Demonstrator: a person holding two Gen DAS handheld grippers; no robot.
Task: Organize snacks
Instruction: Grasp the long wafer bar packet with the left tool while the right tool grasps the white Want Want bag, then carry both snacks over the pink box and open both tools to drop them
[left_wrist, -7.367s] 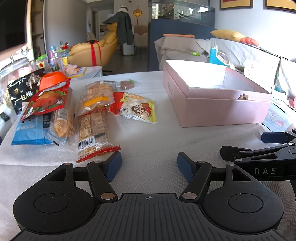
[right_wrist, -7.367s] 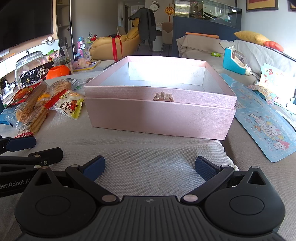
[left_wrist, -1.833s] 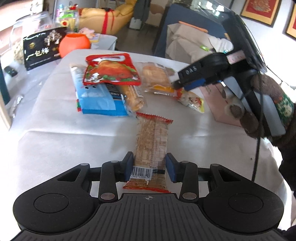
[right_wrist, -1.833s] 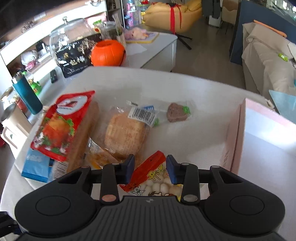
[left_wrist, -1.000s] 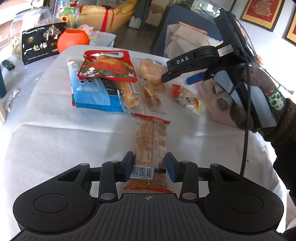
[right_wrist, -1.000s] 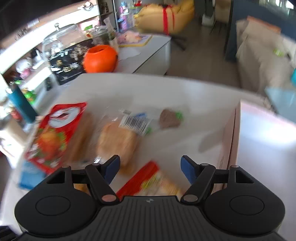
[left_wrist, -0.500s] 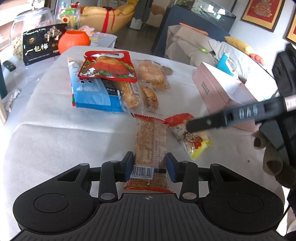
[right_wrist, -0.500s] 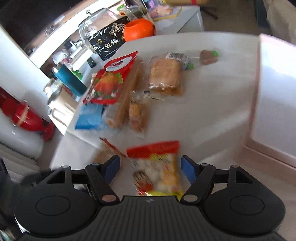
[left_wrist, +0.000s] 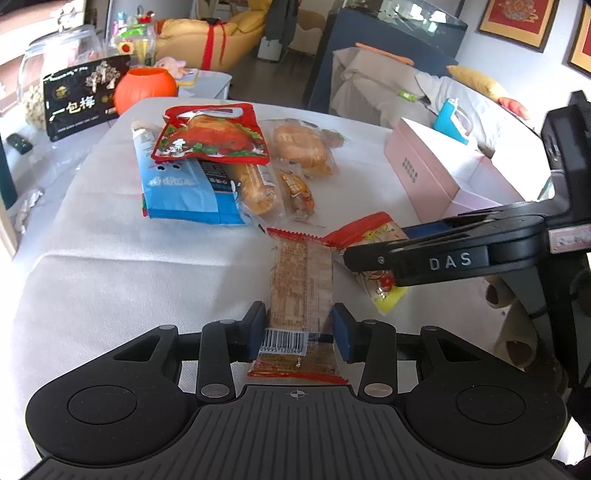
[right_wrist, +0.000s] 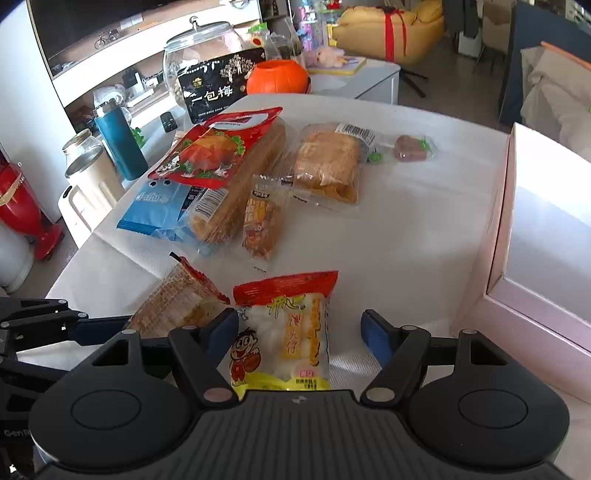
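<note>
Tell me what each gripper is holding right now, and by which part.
The left gripper holds the long cracker packet across its near end, at the barcode. The right gripper holds nothing: it is open around the white candy bag, which lies on the table.

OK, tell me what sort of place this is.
Most likely a home living room. A yellow armchair and a cloth-covered sofa stand behind the table, framed pictures hang on the wall, and a glass jar sits on a side shelf by household clutter.
</note>
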